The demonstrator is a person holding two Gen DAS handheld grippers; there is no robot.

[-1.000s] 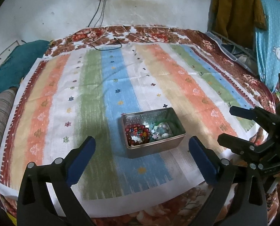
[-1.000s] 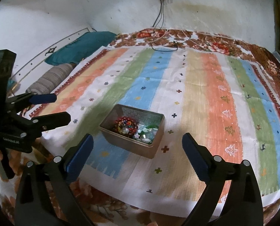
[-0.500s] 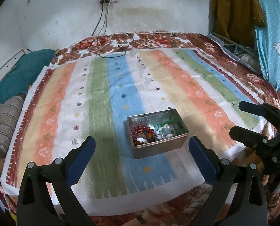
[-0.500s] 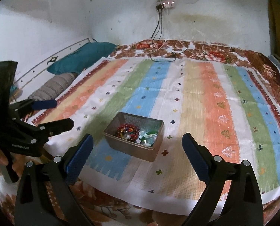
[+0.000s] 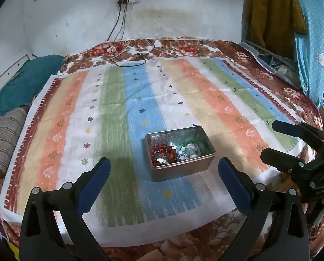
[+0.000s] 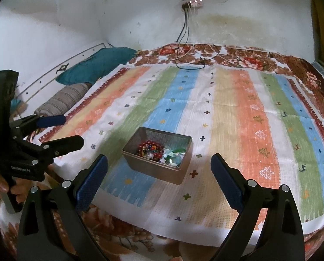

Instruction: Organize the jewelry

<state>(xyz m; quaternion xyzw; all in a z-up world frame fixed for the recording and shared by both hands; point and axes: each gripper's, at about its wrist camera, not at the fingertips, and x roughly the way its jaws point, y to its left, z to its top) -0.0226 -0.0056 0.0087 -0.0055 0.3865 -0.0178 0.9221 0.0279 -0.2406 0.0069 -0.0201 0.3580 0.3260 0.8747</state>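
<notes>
The left tongs point(image 5: 164, 171) were spread wide apart and held nothing. The right tongs point(image 6: 159, 168) were likewise spread wide and empty. Both hung over the near edge of a striped cloth point(image 5: 122, 113) that covered a bed. A small metal tin point(image 5: 180, 153) sat on the cloth just beyond the fingertips of both tongs, roughly centred between each pair of blue pads point(image 5: 94, 181) and touching neither. Inside the tin, a red bead bracelet point(image 5: 162, 154) lay at the left end, and pale green and white pieces point(image 5: 189, 150) lay heaped at the right end. A teal pillow point(image 5: 22, 84) lay at the far left.
</notes>
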